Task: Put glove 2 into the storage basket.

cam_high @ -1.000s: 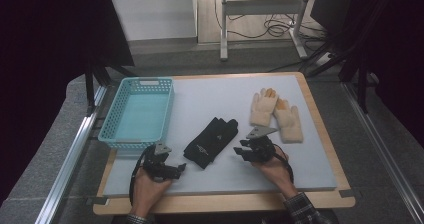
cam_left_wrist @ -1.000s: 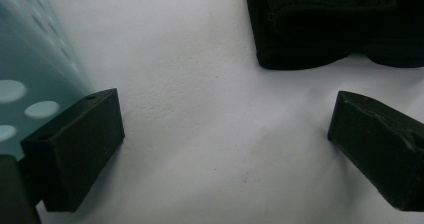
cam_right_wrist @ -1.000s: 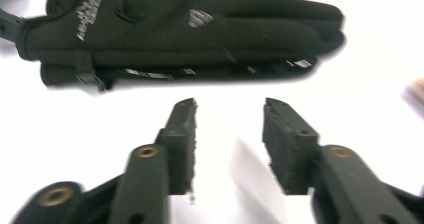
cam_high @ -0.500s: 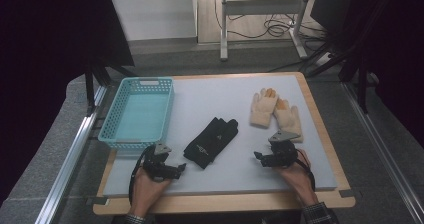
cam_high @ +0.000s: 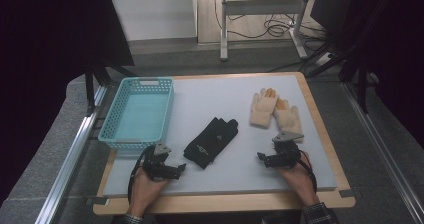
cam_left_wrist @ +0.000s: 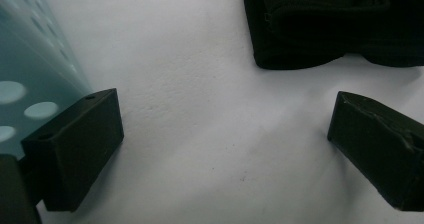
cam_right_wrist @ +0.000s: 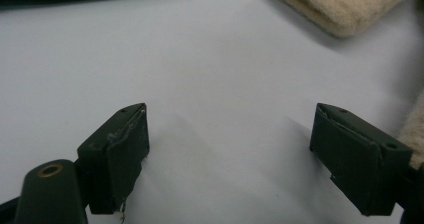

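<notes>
While gloves lie outside, bare basket (cam_high: 137, 115).

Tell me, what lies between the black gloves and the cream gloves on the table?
Nothing lies there. In the high view, the stretch of grey mat between the black gloves and the cream gloves is bare.

Your high view is dim at its edges, the pale grey table mat (cam_high: 240, 154) evenly lit. Both gripper views are soft and blurred, with faint shadows.
</notes>
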